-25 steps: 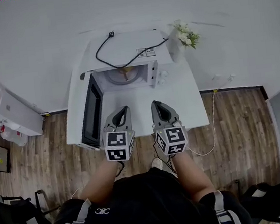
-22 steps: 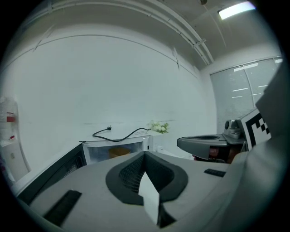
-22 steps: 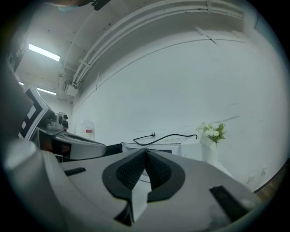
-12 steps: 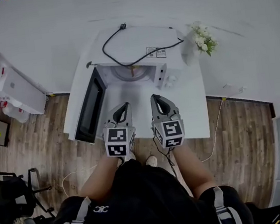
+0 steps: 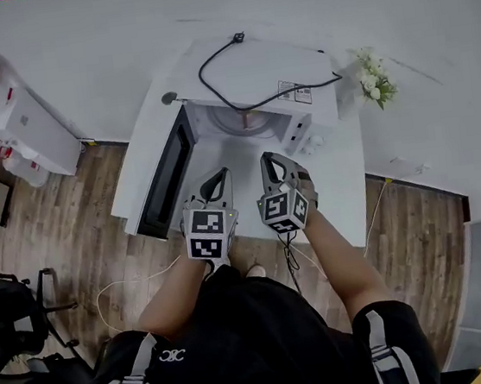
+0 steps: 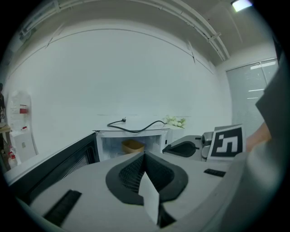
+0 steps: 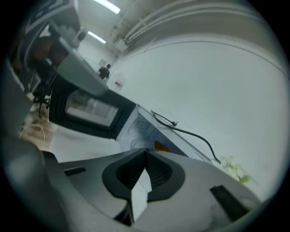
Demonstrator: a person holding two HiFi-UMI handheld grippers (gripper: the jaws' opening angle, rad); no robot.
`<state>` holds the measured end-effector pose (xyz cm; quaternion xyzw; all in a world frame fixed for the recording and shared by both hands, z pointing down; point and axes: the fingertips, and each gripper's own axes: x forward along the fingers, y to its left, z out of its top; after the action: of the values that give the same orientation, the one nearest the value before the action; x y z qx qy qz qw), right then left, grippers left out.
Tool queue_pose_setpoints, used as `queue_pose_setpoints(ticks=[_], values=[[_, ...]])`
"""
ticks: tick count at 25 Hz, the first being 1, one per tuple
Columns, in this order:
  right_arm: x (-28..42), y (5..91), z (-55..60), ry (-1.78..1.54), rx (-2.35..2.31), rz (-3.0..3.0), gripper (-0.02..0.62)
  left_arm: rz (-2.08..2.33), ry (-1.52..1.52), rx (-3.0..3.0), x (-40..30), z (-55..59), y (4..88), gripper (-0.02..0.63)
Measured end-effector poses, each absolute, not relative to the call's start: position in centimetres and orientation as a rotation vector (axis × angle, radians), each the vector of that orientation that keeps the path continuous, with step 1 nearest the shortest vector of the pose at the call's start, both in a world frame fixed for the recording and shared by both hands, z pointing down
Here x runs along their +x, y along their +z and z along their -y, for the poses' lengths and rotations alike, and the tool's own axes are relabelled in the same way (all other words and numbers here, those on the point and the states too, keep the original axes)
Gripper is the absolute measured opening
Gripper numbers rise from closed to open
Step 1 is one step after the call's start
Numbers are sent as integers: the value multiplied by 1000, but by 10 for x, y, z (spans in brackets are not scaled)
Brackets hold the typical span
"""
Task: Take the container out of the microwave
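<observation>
The left gripper (image 5: 222, 173) and right gripper (image 5: 265, 158) hover side by side, both clenched on nothing, just near of the open microwave (image 5: 254, 79), tan container (image 6: 132, 146) sitting inside.

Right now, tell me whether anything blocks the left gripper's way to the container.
Nothing visible does. The microwave door is swung open to the left, and the container sits in the open cavity ahead of the left gripper.

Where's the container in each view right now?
Head view: container in the open microwave, top centre.
Left gripper view: container near centre, inside the cavity.
Right gripper view: container an orange sliver near centre.
Landmark: black cord on the microwave.
</observation>
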<state>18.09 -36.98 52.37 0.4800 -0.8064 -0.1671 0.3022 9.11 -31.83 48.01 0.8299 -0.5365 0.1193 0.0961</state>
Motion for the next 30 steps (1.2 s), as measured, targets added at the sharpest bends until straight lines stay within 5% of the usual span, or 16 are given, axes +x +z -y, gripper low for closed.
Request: queue_pose_setpoints(ticks=[8, 30], values=[[162, 580, 422, -623, 1081, 1879, 17, 1627, 360, 2440, 61, 331, 480, 14], [161, 627, 556, -588, 1133, 1625, 226, 1634, 395, 2447, 28, 370, 496, 14]])
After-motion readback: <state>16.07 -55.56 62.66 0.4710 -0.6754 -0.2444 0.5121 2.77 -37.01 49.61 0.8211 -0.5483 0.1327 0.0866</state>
